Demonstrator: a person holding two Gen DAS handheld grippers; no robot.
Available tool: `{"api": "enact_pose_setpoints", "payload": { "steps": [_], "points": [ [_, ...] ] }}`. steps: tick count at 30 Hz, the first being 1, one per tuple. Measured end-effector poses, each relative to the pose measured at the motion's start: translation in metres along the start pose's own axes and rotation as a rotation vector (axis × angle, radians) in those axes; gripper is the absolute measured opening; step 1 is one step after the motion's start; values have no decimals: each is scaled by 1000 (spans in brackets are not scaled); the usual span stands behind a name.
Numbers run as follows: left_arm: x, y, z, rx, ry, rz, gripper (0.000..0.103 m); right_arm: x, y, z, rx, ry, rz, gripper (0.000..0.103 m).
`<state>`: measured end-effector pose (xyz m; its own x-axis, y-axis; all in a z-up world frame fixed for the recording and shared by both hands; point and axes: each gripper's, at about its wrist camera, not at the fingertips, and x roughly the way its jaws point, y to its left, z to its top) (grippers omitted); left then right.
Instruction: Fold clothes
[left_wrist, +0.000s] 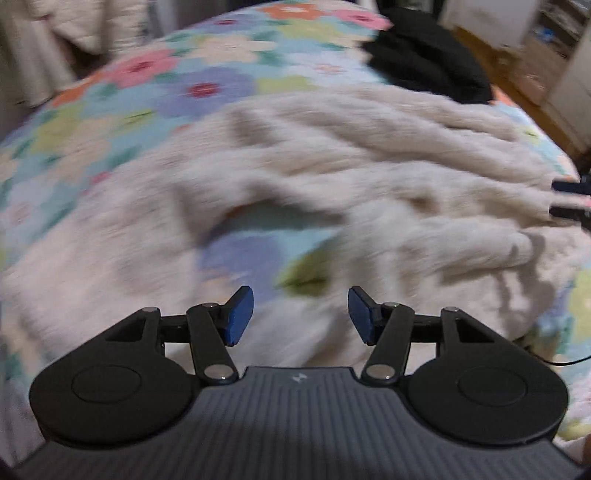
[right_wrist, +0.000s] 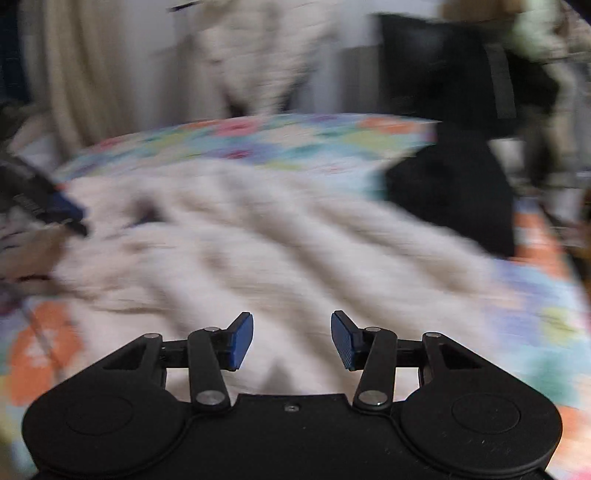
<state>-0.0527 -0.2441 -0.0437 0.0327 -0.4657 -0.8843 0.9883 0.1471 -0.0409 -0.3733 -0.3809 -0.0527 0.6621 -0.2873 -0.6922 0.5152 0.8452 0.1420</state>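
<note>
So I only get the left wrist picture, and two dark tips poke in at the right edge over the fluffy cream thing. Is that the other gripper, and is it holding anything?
Observer: Yes, that's the right gripper. Its own camera shows its jaws open with nothing between them, and the cream garment spread beneath.
Operator: What's past the far side of the bed? My picture cuts off there.
Observer: A pale garment hangs there above the floral bed cover. It's too blurred to say what kind.
</note>
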Motion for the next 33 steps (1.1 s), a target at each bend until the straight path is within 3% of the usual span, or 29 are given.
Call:
{"api": "enact_pose_setpoints", "payload": {
  "steps": [6, 8, 13, 16, 18, 20, 22, 24, 27, 30, 33],
  "points": [
    [-60, 54, -23, -105, -88, 125, 62, 53, 80, 18, -217, 104, 388, 52],
    [-79, 72, -33, -169, -128, 177, 66, 68, 101, 21, -236, 157, 454, 53],
    [-98, 120, -82, -377, -175, 166, 71, 120, 134, 30, -246, 225, 581, 53],
    [-87, 131, -116, -473, -154, 176, 71, 137, 151, 40, -256, 208, 569, 52],
    [-78, 134, -137, -524, -150, 190, 71, 145, 159, 51, -282, 134, 519, 52],
    [-73, 133, -158, -579, -188, 220, 71, 147, 160, 68, -327, 35, 426, 49],
    [-72, 134, -178, -669, -281, 303, 71, 154, 159, 86, -356, -41, 321, 46],
    [-69, 135, -193, -723, -370, 318, 71, 172, 148, 101, -313, -21, 243, 42],
    [-60, 131, -206, -738, -458, 229, 71, 195, 138, 108, -296, 12, 167, 38],
    [-50, 121, -211, -698, -479, 232, 79, 206, 142, 102, -381, 33, 102, 38],
    [-39, 114, -216, -661, -479, 216, 81, 190, 145, 97, -391, 40, 84, 41]
  ]
}}
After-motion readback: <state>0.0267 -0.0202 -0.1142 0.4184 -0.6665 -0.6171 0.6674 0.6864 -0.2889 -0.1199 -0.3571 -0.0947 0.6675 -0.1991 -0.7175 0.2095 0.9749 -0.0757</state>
